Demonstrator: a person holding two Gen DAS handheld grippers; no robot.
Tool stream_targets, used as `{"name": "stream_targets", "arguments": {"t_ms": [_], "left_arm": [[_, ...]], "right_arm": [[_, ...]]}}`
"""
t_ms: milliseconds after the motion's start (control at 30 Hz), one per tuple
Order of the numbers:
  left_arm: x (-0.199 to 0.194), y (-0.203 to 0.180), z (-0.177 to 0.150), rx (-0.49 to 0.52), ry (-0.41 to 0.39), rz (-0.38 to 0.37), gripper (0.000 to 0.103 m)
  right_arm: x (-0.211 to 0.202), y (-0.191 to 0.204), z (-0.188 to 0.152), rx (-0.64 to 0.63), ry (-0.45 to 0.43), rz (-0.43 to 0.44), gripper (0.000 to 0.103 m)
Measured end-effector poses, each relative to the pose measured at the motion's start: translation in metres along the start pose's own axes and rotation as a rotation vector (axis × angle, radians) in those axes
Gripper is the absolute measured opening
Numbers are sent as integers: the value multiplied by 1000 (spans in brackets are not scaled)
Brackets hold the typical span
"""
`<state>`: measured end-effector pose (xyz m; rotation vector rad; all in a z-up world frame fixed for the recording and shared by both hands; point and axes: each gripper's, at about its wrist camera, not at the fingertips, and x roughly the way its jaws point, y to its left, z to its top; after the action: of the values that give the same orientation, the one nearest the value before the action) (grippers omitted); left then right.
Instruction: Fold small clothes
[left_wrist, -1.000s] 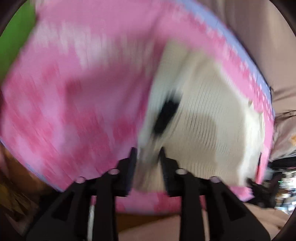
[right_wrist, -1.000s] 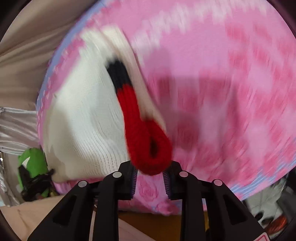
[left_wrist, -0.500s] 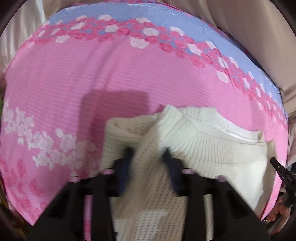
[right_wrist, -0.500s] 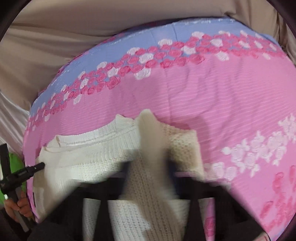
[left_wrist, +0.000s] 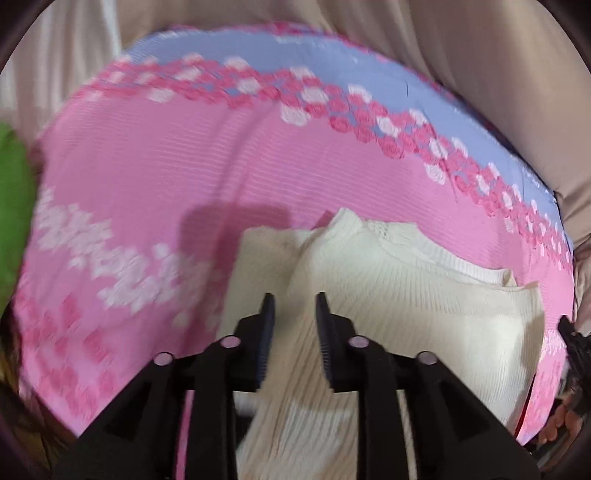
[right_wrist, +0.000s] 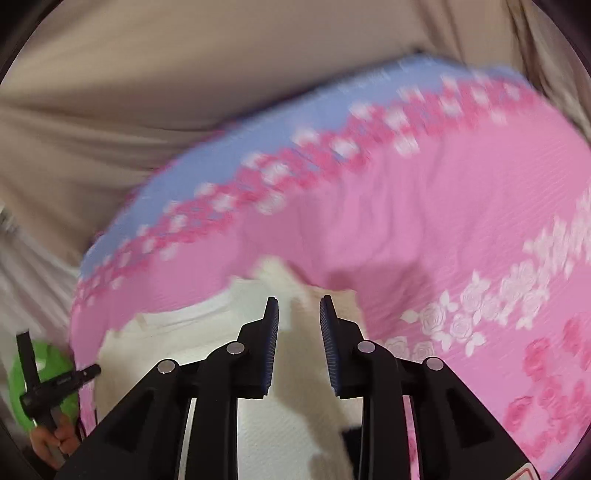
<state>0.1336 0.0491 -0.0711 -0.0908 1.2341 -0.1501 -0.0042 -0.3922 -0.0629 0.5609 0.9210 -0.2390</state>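
Note:
A cream knit sweater (left_wrist: 424, 302) lies flat on a pink flowered bedspread (left_wrist: 166, 177), neck towards the far side. My left gripper (left_wrist: 293, 299) hovers over its left shoulder. Its jaws are opening, and a folded-in cream sleeve (left_wrist: 295, 406) runs loosely between the pads. In the right wrist view the sweater (right_wrist: 166, 332) fills the lower left. My right gripper (right_wrist: 299, 302) stands over the other shoulder, its jaws also opening, with a cream sleeve strip (right_wrist: 299, 369) lying between them. The blue ribbed pads of both grippers show bare.
The bedspread (right_wrist: 424, 240) has a lilac border with roses at the far edge. Beige draped cloth (left_wrist: 480, 74) rises behind it. A green object (right_wrist: 55, 369) sits off the bed's left side, beside the hand (right_wrist: 48, 439) on the other gripper's handle.
A second ago both grippers were swinging sleeves across, the right on a red cuff. Now the sleeves lie folded over the body and both pairs of pads have parted from the cloth.

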Motion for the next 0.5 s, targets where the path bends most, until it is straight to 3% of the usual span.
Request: {"name": "stream_targets", "arguments": {"t_ms": [100, 200, 233, 300, 400, 500], "left_arm": [[-16, -3, -27, 1, -5, -18, 25], [-11, -6, -50, 18, 48, -87, 25], [-3, -7, -58, 51, 79, -104, 26], [11, -11, -64, 120, 128, -81, 25], [14, -11, -71, 223, 113, -92, 27], [13, -16, -72, 286, 107, -77, 28]], "right_arm": [[-6, 39, -20, -191, 74, 39, 19], [2, 77, -58, -296, 154, 50, 18], [6, 86, -74, -289, 169, 57, 17], [16, 98, -105, -251, 185, -10, 17], [35, 88, -148, -122, 257, -76, 17], [18, 89, -153, -107, 241, -84, 17]]}}
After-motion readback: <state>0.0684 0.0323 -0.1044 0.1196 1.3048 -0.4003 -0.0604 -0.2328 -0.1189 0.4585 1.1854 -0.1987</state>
